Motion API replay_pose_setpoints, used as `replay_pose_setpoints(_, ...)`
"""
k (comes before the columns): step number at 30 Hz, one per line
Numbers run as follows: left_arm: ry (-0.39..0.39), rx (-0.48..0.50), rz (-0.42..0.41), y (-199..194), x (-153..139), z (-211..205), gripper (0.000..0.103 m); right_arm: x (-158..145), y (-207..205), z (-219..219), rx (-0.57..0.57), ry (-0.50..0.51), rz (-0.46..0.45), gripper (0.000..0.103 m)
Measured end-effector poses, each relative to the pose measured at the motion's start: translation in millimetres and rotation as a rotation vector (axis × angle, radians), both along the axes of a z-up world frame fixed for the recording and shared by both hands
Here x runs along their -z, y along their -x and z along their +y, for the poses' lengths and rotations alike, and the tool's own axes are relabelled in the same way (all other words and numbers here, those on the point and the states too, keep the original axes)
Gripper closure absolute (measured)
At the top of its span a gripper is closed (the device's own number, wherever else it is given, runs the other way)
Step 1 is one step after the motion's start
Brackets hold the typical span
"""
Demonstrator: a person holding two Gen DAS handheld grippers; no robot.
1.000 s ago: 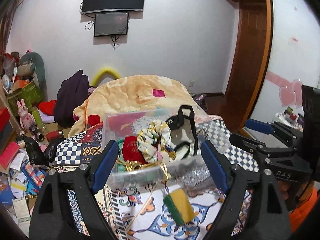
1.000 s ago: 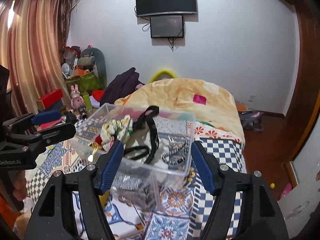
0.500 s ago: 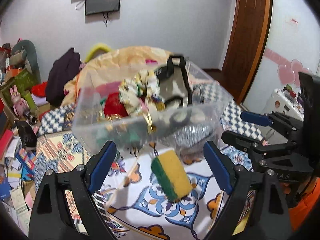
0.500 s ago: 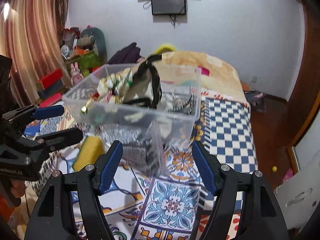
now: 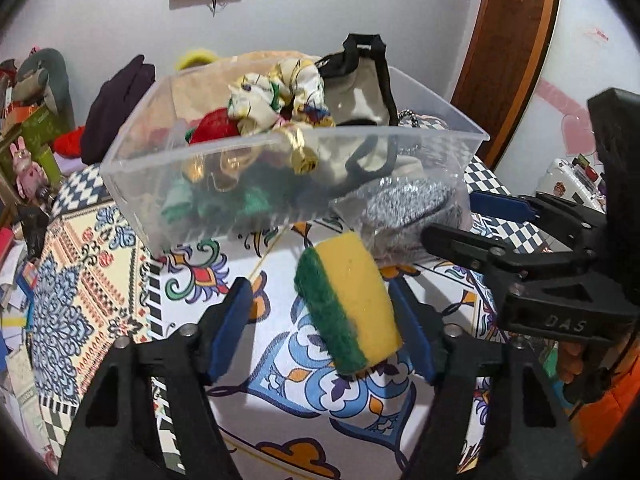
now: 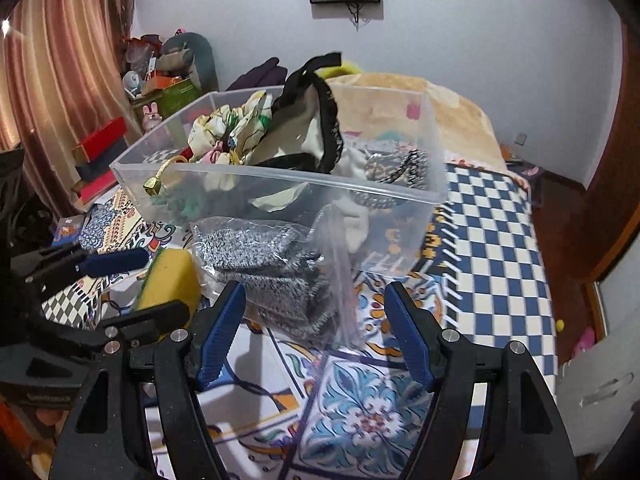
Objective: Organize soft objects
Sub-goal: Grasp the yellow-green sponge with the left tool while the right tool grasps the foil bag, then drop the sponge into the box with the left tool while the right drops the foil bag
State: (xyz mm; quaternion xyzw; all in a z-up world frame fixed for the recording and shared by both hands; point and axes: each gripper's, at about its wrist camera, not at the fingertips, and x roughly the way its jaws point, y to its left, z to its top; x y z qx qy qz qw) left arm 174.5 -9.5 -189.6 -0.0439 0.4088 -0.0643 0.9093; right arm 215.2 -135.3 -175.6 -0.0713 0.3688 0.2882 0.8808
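A yellow and green sponge [image 5: 347, 300] lies on the patterned bedspread, between the open fingers of my left gripper [image 5: 320, 328]; it also shows in the right wrist view [image 6: 170, 282]. A clear bag of grey knit fabric [image 6: 272, 276] lies just ahead of my open right gripper [image 6: 314, 332], against the clear plastic bin [image 6: 280, 184]. The bin [image 5: 280, 184] holds several soft items: a floral scrunchie [image 5: 276, 96], a black-trimmed cloth [image 6: 316, 128], red and green pieces. The right gripper [image 5: 500, 236] also shows in the left wrist view, beside the bag [image 5: 408, 216].
An orange blanket [image 6: 452, 112] lies heaped behind the bin. Blue checked cloth [image 6: 496, 232] covers the bed's right side. Clutter, boxes and plush toys [image 6: 160, 80] stand at the left by the curtain. A wooden door [image 5: 508, 56] is at the right.
Both grippers have moved down and forward toward the bed. The sponge now sits between the left fingers and the bag lies close ahead of the right fingers. Both stay open.
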Motion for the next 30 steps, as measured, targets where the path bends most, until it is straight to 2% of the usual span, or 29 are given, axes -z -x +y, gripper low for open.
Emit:
replay_pose_setpoints(3,0.017,-0.002,-0.001,5,3,4,0.04,3,-1,7,-0.008,-0.001,0.006,0.035)
replay_pose_setpoints(4,0.017,-0.003,-0.004,7,3,6,0.044,3,-1,10,-0.009,0.0,0.005,0.037)
replay_pose_setpoints(5,0.02,0.0,-0.006,9,3,7,0.047,3,-1,11,-0.01,-0.001,0.004,0.041)
replay_pose_setpoints(7,0.031,0.009,-0.005,12,3,9,0.058,4,0,13,-0.027,-0.003,0.016,0.058)
replay_pose_setpoints(9,0.034,0.016,-0.007,15,3,11,0.066,4,1,15,-0.03,0.006,0.01,0.066)
replay_pose_setpoints(13,0.009,0.006,-0.019,21,-2,12,0.071,2,8,15,-0.031,0.028,-0.023,0.076)
replay_pose_setpoints(17,-0.018,-0.013,-0.038,28,-9,15,0.073,-1,14,12,-0.033,0.037,-0.047,0.079)
replay_pose_setpoints(22,-0.014,-0.046,-0.074,37,-25,32,0.074,-13,25,7,-0.037,0.015,-0.073,0.079)
replay_pose_setpoints(30,-0.012,-0.083,-0.18,56,-66,49,0.074,-40,37,-3,-0.044,-0.036,-0.138,0.079)
